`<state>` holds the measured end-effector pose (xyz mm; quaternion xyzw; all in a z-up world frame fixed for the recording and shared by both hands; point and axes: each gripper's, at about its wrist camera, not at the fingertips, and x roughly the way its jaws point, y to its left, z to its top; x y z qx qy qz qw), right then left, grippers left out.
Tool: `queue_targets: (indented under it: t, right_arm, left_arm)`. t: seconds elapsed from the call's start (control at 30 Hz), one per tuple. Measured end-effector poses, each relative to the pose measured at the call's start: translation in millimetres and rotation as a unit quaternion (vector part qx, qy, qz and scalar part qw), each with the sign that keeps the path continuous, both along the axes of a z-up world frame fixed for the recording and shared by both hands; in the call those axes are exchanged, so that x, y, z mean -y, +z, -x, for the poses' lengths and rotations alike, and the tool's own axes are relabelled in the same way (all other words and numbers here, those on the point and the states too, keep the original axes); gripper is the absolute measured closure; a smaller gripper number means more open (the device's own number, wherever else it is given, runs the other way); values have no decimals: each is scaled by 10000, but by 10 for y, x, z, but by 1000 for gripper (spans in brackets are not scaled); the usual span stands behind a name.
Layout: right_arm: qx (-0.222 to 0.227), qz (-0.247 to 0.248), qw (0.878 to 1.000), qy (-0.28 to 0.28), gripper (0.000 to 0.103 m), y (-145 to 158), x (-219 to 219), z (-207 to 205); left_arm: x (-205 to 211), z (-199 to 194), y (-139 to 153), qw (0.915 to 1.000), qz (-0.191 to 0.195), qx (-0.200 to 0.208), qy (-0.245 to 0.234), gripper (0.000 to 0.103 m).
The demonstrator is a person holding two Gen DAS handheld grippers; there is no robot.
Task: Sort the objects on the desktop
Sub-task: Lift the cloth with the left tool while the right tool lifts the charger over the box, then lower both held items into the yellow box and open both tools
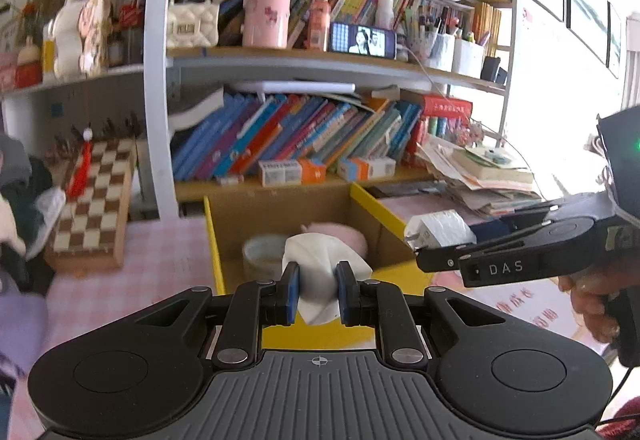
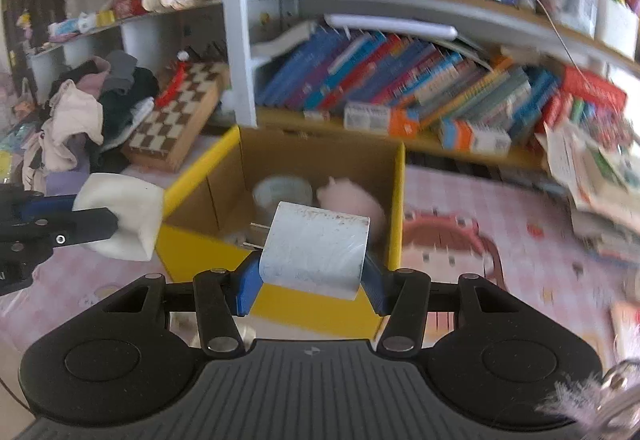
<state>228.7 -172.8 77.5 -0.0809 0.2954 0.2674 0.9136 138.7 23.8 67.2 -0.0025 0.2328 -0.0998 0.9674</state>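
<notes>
Left wrist view: the left gripper (image 1: 318,294) has its blue-padded jaws clamped on a crumpled white tissue (image 1: 322,268), held in the air just above the near yellow rim of an open cardboard box (image 1: 280,210). Inside the box lie a pale round container (image 1: 260,254) and a pink plush toy (image 1: 340,234). From the right edge, the right gripper (image 1: 416,244) reaches in, its jaws closed on a white charger plug (image 1: 438,228) near the box's right wall. A person's hand (image 1: 592,300) grips its handle. Behind the box stands a shelf of leaning books (image 1: 296,136), and a chessboard (image 1: 94,200) lies to the left.

Right wrist view: the right gripper holds the white charger plug (image 2: 316,252) between its pads, over the box's (image 2: 320,304) front edge. The pink toy (image 2: 352,200) and round container (image 2: 282,192) sit inside. At the left, the left gripper's fingers (image 2: 80,228) pinch the white tissue (image 2: 124,216) beside the box's left corner, above the pink tablecloth (image 2: 520,220).
</notes>
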Motion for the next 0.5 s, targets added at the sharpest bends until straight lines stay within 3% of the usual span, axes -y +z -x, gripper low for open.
queue_targets:
  t: [0.23,0.5]
  right_arm:
    - [149,320,9983,474,53,68,-188,-410]
    - [-45,942,9892,1118,53,-150,-433,-859]
  left_arm:
    - [-5,-388,17,9998,-187,-54,92,85]
    - [18,-855,-90,9980,-533,-299,144,85]
